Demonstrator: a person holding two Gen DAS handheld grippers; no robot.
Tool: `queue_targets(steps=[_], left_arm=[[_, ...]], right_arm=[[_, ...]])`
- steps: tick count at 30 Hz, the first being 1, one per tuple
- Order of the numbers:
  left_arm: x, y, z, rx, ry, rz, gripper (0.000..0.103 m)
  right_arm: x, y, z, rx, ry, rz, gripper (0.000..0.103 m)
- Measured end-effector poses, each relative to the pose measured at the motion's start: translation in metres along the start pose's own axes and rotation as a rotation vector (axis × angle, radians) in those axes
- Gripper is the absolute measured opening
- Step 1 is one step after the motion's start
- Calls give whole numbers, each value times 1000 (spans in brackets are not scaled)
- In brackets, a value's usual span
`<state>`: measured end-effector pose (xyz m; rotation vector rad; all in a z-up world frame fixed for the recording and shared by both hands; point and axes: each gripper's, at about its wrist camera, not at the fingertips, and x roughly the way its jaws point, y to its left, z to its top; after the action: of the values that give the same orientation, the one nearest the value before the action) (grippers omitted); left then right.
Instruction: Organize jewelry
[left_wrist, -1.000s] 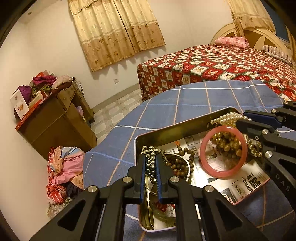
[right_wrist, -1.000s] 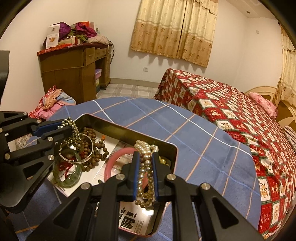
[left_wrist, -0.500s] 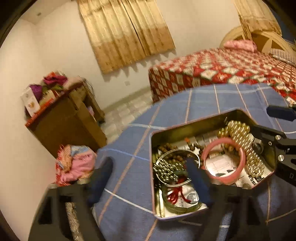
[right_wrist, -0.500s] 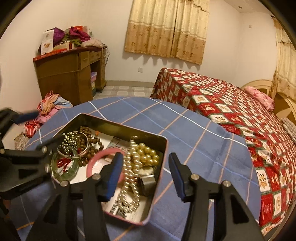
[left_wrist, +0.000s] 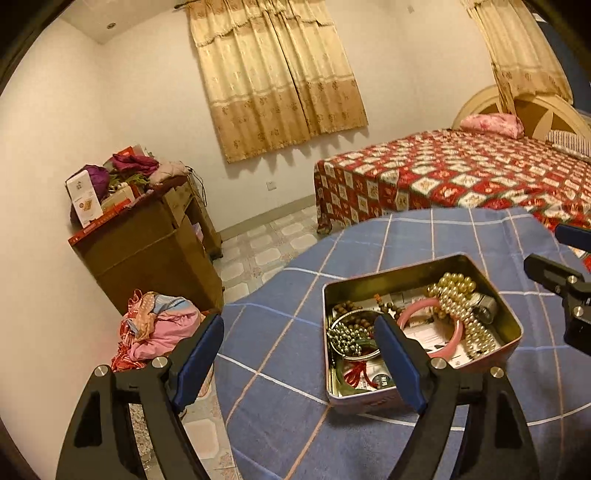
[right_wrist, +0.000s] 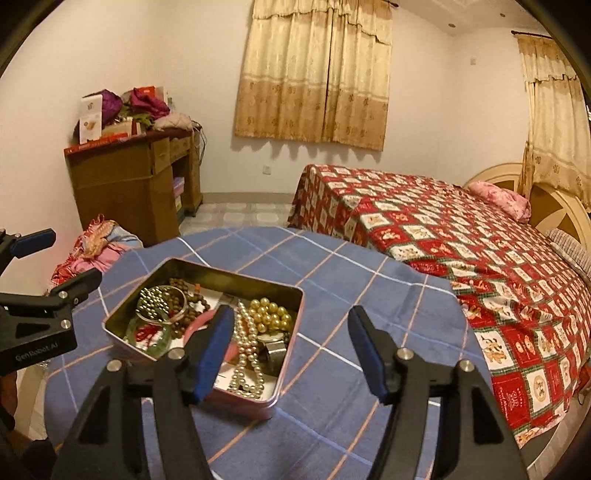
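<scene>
Blue plaid tablecloth — jewelry tin, patterned bed, wooden desk

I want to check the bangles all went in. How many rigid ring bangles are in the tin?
3: a pink bangle mid-tin, a thin silver bangle at the left end, a green bangle under it. More may be hidden beneath the beads.
</scene>
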<state>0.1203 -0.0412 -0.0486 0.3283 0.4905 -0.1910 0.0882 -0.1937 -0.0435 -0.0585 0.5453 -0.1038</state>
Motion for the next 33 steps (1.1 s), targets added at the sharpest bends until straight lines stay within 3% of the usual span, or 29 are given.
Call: queue_targets(steps=[9, 33], left_arm=[[-17, 7, 4, -10, -21, 6, 84], [-19, 7, 6, -3, -21, 8, 84]], right_arm=[[-17, -2, 5, 7, -39, 14, 69], [-24, -4, 7, 2, -52, 16, 71]])
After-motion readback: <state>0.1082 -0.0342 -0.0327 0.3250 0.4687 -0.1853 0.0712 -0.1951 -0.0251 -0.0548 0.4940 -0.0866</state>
